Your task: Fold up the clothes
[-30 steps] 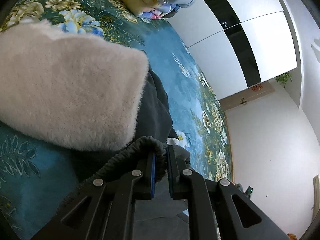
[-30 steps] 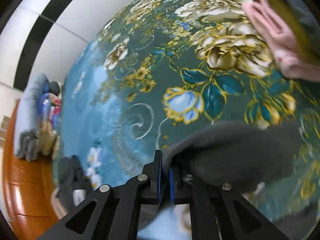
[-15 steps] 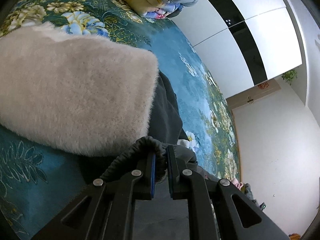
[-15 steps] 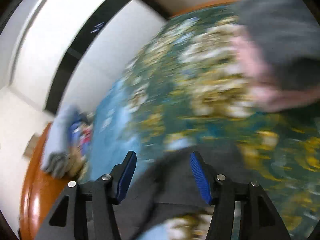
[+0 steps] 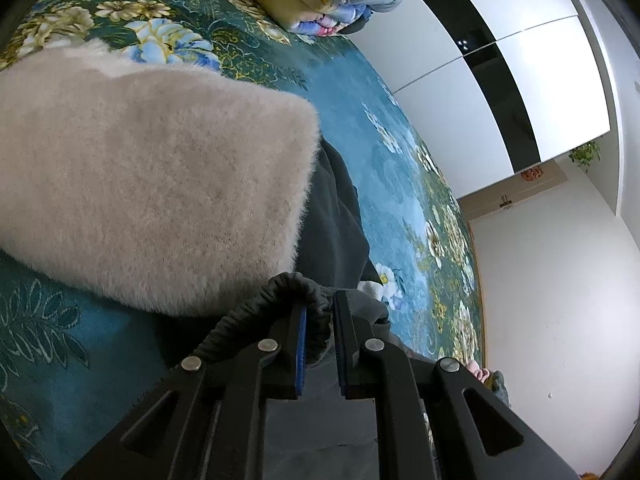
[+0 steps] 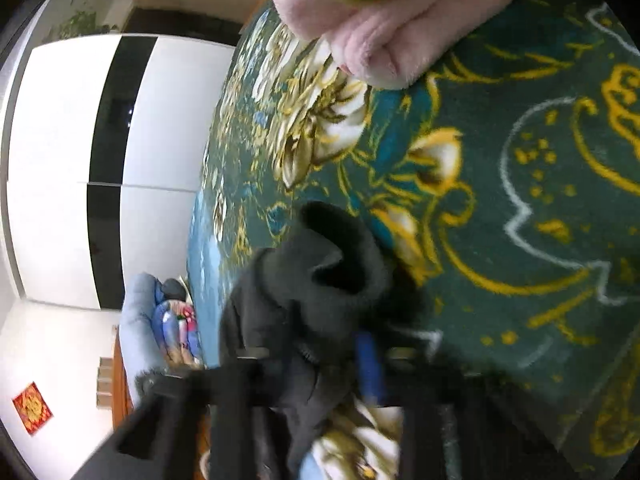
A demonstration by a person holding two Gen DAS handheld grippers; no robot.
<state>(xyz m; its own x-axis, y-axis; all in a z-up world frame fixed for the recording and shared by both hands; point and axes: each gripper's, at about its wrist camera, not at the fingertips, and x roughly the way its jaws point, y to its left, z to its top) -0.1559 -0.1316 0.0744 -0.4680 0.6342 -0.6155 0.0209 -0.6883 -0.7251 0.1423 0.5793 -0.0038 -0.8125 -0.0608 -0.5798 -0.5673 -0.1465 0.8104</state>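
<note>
The left tool grips the dark trousers' waistband; a fluffy sweater lies over the trousers. The right tool is blurred, so I cannot tell its state.

Floral bed carries fluffy sweater, dark garment.

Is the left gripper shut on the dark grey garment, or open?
Shut: the left gripper pinches the dark grey garment by its elastic band, bunched between the blue-padded fingers.

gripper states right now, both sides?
Left gripper: shut on the dark grey garment at its elastic waistband.
Right gripper: open, blurred, holding nothing.
</note>
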